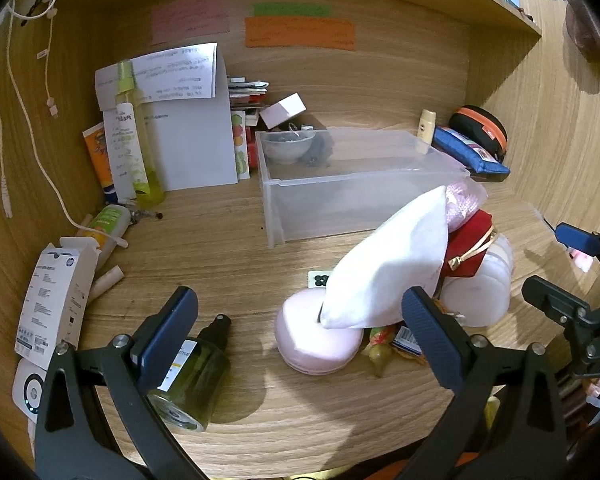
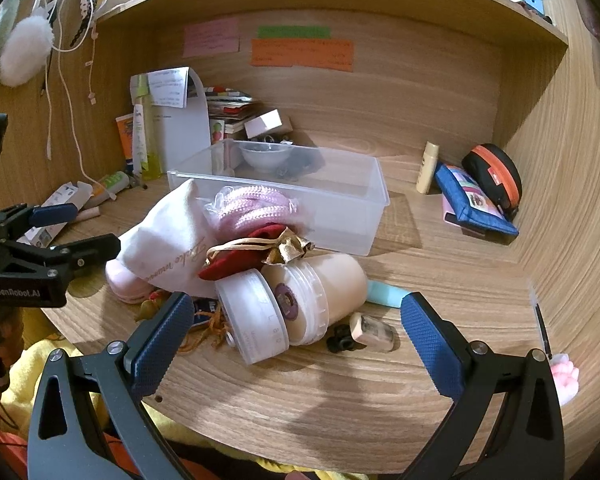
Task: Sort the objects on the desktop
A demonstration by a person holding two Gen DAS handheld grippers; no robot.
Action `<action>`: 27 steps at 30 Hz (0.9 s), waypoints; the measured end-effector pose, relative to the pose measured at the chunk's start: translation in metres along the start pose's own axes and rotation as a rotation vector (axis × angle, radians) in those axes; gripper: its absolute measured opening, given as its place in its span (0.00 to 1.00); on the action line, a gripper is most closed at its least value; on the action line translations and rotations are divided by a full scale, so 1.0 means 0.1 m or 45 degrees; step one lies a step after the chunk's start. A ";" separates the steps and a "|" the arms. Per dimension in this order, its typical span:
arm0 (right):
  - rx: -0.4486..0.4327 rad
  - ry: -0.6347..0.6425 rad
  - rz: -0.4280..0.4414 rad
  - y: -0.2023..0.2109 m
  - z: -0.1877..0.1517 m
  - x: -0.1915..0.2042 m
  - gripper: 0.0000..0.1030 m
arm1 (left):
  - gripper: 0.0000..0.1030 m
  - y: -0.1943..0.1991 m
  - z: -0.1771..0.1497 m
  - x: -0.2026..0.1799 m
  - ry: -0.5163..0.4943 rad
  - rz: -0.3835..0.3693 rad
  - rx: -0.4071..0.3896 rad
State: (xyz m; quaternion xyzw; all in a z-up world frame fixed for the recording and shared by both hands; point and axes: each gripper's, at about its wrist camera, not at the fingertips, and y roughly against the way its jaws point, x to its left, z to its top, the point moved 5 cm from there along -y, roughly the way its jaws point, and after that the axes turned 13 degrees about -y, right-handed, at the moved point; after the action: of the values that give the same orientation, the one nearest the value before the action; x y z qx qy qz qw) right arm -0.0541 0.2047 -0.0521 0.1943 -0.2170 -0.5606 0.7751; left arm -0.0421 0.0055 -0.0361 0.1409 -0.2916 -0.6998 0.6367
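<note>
Likely a home desk nook [image 1: 340, 92]: sticky notes [image 1: 299, 32], toiletries.

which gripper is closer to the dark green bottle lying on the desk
Left. The left gripper is open with its left finger right over the dark green bottle. The right gripper is open farther right, at the white jars; the bottle is outside its view.
</note>
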 end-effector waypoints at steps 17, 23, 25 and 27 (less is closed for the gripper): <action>0.038 -0.077 -0.048 -0.05 0.06 -0.53 1.00 | 1.00 0.04 -0.20 0.67 0.084 0.013 0.109; 0.138 -0.159 -0.080 -0.20 -0.03 -0.88 0.98 | 1.00 -0.07 -0.46 0.82 0.144 -0.055 0.217; 0.161 -0.169 -0.088 -0.22 -0.07 -0.97 0.95 | 1.00 -0.10 -0.53 0.80 0.128 -0.068 0.241; 0.189 -0.169 -0.104 -0.27 -0.12 -1.03 0.91 | 1.00 -0.13 -0.62 0.75 0.091 -0.068 0.273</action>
State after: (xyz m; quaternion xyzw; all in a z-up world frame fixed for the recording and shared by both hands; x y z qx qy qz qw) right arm -0.0973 0.2955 -0.0890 0.2225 -0.3006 -0.5859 0.7190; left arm -0.0290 -0.0819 -0.0797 0.2406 -0.3382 -0.6758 0.6092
